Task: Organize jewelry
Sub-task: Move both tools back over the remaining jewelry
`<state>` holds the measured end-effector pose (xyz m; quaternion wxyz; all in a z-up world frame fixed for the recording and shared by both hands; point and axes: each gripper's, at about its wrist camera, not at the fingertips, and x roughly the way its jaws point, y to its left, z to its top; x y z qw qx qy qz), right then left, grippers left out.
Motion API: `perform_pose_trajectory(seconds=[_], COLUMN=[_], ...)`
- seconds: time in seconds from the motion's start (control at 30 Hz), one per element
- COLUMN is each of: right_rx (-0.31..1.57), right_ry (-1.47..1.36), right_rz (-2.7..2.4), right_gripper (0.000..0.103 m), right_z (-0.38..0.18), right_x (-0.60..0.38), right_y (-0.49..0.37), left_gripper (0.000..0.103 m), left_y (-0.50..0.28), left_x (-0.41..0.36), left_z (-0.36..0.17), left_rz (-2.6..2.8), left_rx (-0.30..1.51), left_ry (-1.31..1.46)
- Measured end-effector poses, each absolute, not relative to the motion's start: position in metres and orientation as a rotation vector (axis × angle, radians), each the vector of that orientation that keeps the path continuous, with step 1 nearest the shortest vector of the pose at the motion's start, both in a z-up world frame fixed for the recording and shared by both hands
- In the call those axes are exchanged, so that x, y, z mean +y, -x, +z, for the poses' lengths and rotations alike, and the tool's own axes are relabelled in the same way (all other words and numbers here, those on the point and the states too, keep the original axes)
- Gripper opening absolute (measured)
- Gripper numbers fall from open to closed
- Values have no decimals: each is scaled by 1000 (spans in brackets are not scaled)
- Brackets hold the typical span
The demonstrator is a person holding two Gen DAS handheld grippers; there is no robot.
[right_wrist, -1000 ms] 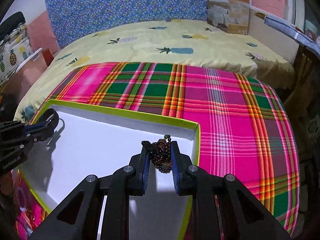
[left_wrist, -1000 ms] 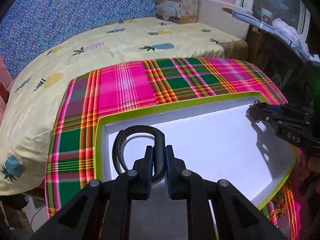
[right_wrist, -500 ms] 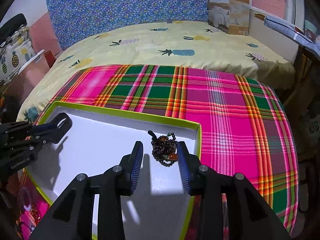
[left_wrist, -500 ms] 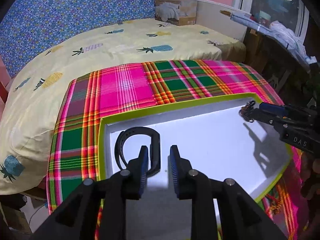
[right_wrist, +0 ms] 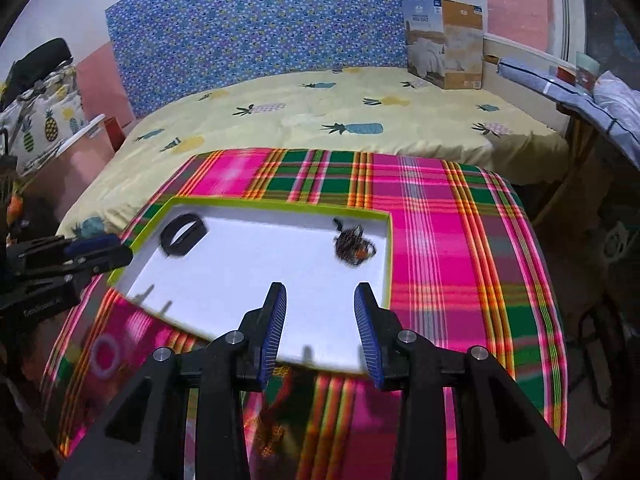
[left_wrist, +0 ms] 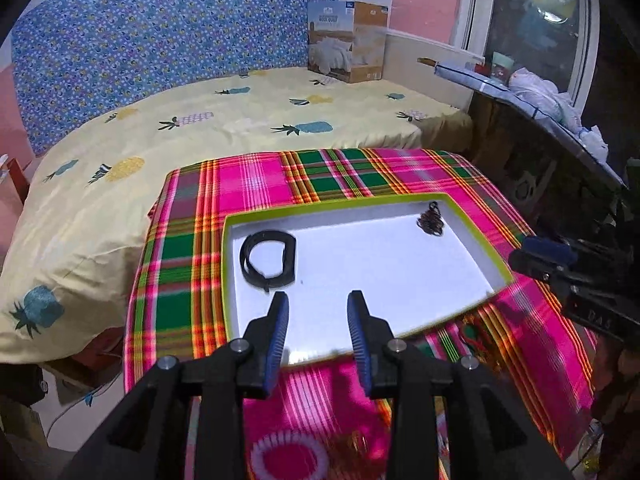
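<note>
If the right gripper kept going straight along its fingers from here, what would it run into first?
Most likely the bare white floor of the green-rimmed tray. The right gripper is open and aimed between the black band and the bead bracelet, nearer the bracelet; depth is hard to judge.

One green-rimmed white tray [right_wrist: 384, 256] on one plaid cloth [right_wrist: 460, 240].

Two jewelry pieces in the tray: one black band [right_wrist: 183, 235] at 10 o'clock of the right wrist view, one dark bead bracelet [right_wrist: 352, 246] at 1 o'clock.

One pale ring [right_wrist: 106, 354] on the cloth, 8 o'clock. One blurred gold tangle [right_wrist: 272, 436], 6 o'clock, count unclear.

Two grippers: left gripper [left_wrist: 318, 334], right gripper [right_wrist: 320, 326].

One cardboard box [right_wrist: 444, 54], 1 o'clock, on the bed.
</note>
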<state>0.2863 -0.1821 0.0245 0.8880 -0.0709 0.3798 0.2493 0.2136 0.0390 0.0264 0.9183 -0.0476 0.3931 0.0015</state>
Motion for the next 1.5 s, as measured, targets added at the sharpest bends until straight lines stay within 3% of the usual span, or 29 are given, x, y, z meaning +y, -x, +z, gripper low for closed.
perform_pose_trajectory(seconds=[0.67, 1.5], right_rx=[748, 789], right_ry=[144, 92], right_rz=[536, 529], right_gripper=[36, 36], right_z=[29, 3], right_x=[-194, -209], right_y=[-178, -144], left_gripper=[32, 32], left_y=[-117, -68], left_x=[25, 18], left_z=[26, -1], left_rz=[40, -32], left_rx=[747, 786], left_ry=[109, 146])
